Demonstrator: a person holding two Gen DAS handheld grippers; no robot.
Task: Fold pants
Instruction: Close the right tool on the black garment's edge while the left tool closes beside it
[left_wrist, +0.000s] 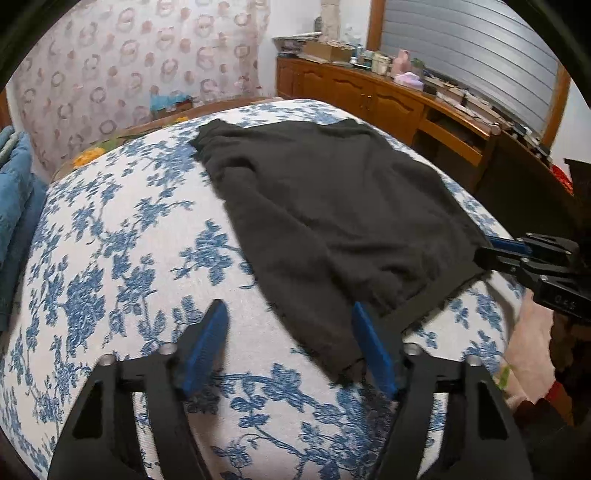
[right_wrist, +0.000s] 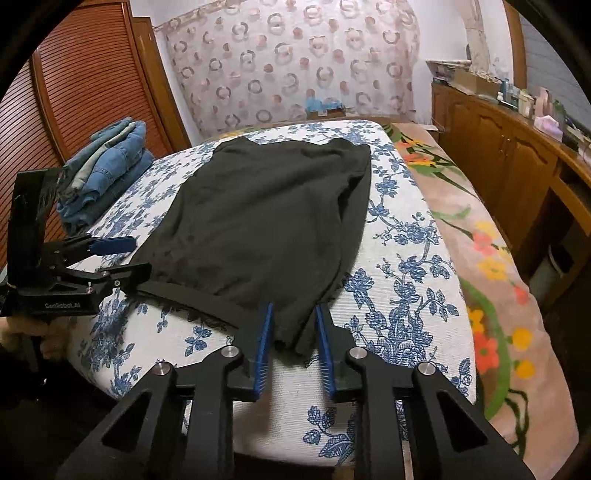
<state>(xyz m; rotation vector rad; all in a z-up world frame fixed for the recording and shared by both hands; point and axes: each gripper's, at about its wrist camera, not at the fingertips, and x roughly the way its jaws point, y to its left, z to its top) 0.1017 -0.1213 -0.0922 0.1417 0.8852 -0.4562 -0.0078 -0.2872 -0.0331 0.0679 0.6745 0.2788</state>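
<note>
Beside folded jeans (right_wrist: 107, 170) at the bed's (right_wrist: 406, 258) left edge, we find dark pants (right_wrist: 266, 214) flat, wrinkled; left gripper (left_wrist: 288, 332) apart, right gripper (right_wrist: 293, 325) astride the near corner, unclamped.

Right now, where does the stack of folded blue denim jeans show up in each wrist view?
Left wrist view: stack of folded blue denim jeans at the far left edge, mostly cut off, beside the floral blue-and-white cushion.
Right wrist view: the stack sits upper left, on the cushion's far left corner.
Shared landmark: the dark grey pants spread on the cushion.
</note>
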